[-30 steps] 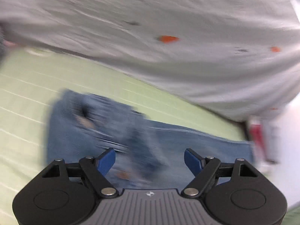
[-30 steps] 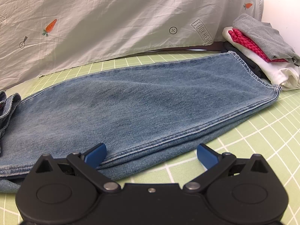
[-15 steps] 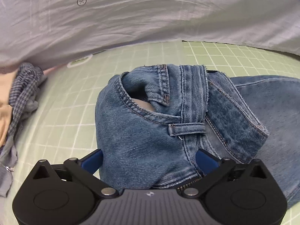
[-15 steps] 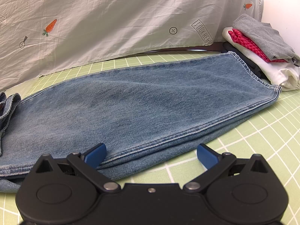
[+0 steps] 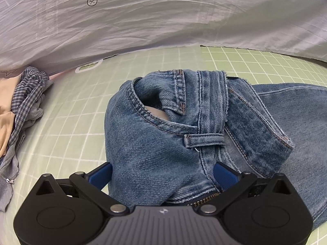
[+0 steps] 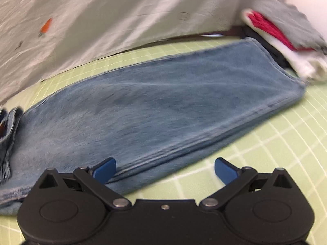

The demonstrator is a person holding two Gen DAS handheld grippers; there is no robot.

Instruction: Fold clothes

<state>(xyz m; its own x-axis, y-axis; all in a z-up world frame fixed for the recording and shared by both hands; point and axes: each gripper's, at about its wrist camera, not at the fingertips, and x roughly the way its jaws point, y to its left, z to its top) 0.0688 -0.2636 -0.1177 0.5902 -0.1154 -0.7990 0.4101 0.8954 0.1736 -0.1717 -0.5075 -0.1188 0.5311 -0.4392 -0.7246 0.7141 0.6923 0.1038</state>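
Note:
A pair of blue jeans (image 5: 155,155) lies on the green grid mat (image 5: 67,122), waist end bunched with a belt loop (image 5: 204,139) and zipper showing. My left gripper (image 5: 162,174) stands open with its blue fingers on either side of the bunched waist fabric. In the right wrist view the jeans' legs (image 6: 163,106) lie flat and stacked, stretching to the hem at the right. My right gripper (image 6: 165,168) is open at the near seam edge of the legs, left finger over denim, right finger over the mat (image 6: 265,163).
A white sheet with carrot prints (image 5: 143,16) hangs along the back. A rumpled pile of checked and grey clothes (image 5: 22,102) lies at the left. A folded stack of grey, red and white garments (image 6: 286,40) sits by the jeans' hem at the right.
The left gripper swung down onto the jeans' waist and closed in on it. The right view was still until now and has just started moving, blurred, shifting slightly.

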